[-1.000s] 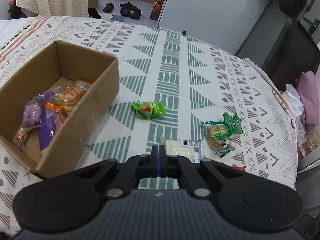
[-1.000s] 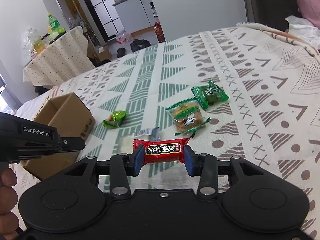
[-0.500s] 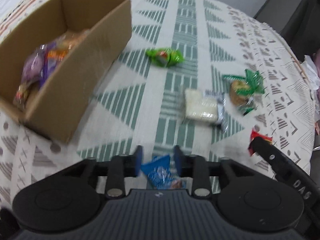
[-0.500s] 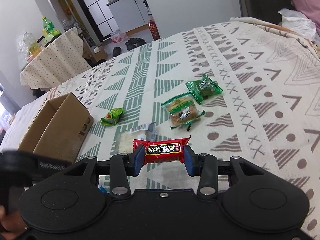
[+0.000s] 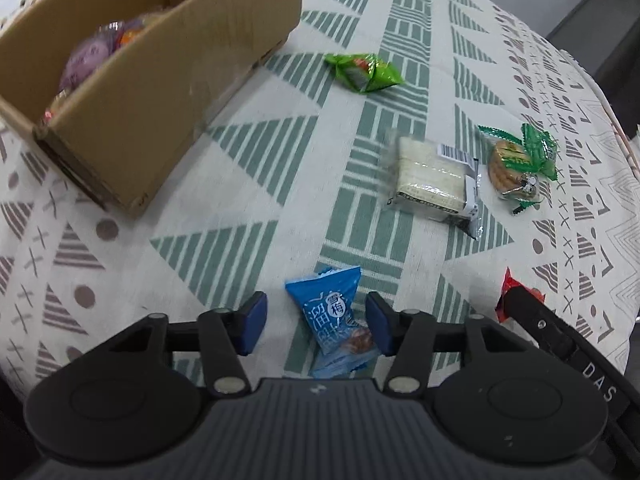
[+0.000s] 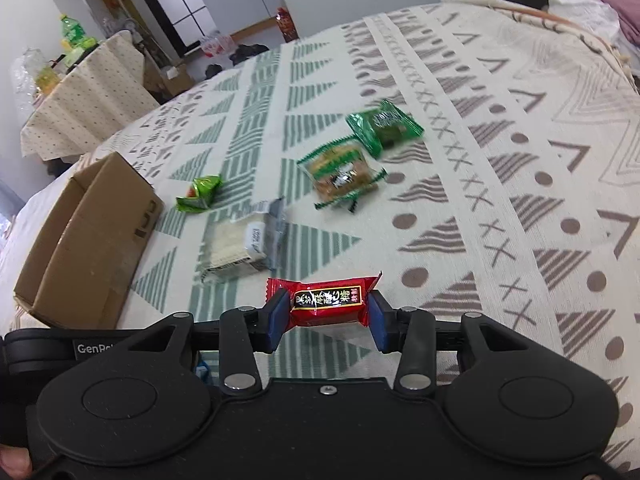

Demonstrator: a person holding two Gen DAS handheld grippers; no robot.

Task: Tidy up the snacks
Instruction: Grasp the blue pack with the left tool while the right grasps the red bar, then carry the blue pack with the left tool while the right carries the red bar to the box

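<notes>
Already several snacks are lodged in the cardboard box (image 5: 160, 92); a red candy (image 6: 326, 304) is gripped by the right gripper (image 6: 326, 322), while a blue packet (image 5: 334, 320) lies on the tablecloth (image 5: 248, 168) between the just-opened, untouching jaws of the left gripper (image 5: 316, 324). Four packets are left loose.

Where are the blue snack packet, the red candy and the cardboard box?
blue snack packet (image 5: 334, 312): left wrist view, middle of the wrapper's printed face.
red candy (image 6: 328, 304): right wrist view, centre of its black label.
cardboard box (image 5: 160, 92): left wrist view, outer face of the near side wall.
</notes>
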